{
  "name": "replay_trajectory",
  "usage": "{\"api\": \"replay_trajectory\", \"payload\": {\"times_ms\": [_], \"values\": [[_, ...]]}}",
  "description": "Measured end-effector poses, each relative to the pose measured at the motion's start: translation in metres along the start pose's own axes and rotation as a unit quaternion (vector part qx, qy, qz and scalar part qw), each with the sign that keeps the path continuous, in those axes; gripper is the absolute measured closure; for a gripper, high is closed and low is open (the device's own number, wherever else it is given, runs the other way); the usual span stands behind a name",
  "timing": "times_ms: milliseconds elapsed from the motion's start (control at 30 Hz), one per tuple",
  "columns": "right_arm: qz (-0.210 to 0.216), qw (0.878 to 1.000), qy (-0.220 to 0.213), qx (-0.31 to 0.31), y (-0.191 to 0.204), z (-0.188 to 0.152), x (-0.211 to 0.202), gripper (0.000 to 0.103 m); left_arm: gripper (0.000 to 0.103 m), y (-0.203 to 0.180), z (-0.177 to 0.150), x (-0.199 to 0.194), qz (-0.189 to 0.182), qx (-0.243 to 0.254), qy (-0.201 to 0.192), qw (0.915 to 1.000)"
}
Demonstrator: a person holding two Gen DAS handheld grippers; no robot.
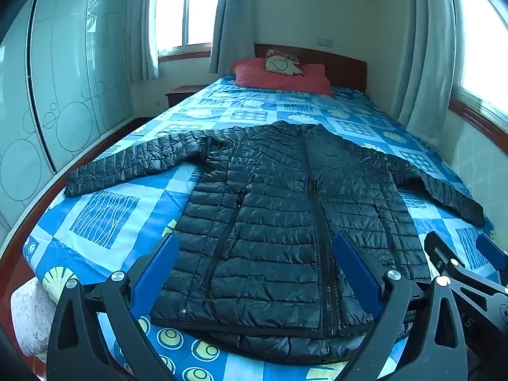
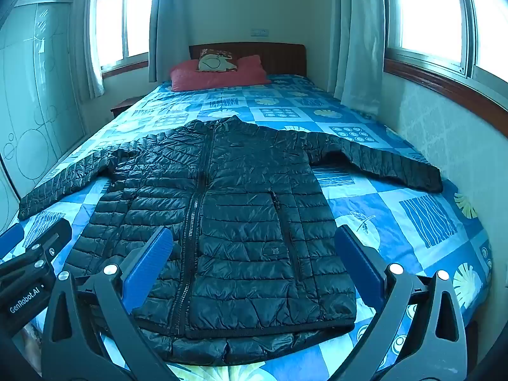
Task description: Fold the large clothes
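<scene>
Above the foot of the bed, the left gripper hangs with its blue pads spread wide, nothing between them touching; it tilts downward toward the hem. Right gripper same: spread wide, holding nothing, tilted down, just beside the left one. Each shows at the edge of the other's view, the right gripper at the left camera's right edge, the left gripper at the right camera's left edge.

Under both: a black quilted jacket lying flat on the bed, front up, zipper closed and running down the middle, hem nearest the cameras, collar toward the headboard. Both sleeves spread out to the sides, left sleeve reaching close to the bed's edge, right sleeve angled out toward the wall side. Hem looks slightly doubled, a lower layer peeking out beneath.

Bedsheet is blue patchwork with shell and line prints. Red pillow at the head, a small patterned cushion on it, wooden headboard behind. Wardrobe with circle-pattern doors at left, curtained windows on two walls, a nightstand beside the bed.
</scene>
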State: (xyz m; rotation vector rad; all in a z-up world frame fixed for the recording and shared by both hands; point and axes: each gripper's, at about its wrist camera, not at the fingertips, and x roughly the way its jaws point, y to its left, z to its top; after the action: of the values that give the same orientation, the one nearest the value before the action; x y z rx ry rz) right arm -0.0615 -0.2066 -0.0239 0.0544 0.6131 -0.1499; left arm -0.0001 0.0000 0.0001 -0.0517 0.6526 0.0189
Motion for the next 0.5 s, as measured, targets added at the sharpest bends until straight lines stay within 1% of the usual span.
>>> {"api": "replay_trajectory", "payload": {"times_ms": [267,500], "values": [[0.000,1.000,0.001,0.000,-0.0010,0.0011,0.0006,0.002,0.006,0.0000,0.0005,-0.0005,0.001,0.002,-0.001,1.0000],[-0.001,1.000,0.002,-0.002,0.0025,-0.0017,-0.0003,0.002,0.006,0.0031,0.0004,-0.0034,-0.001,0.000,0.006,1.0000]]}}
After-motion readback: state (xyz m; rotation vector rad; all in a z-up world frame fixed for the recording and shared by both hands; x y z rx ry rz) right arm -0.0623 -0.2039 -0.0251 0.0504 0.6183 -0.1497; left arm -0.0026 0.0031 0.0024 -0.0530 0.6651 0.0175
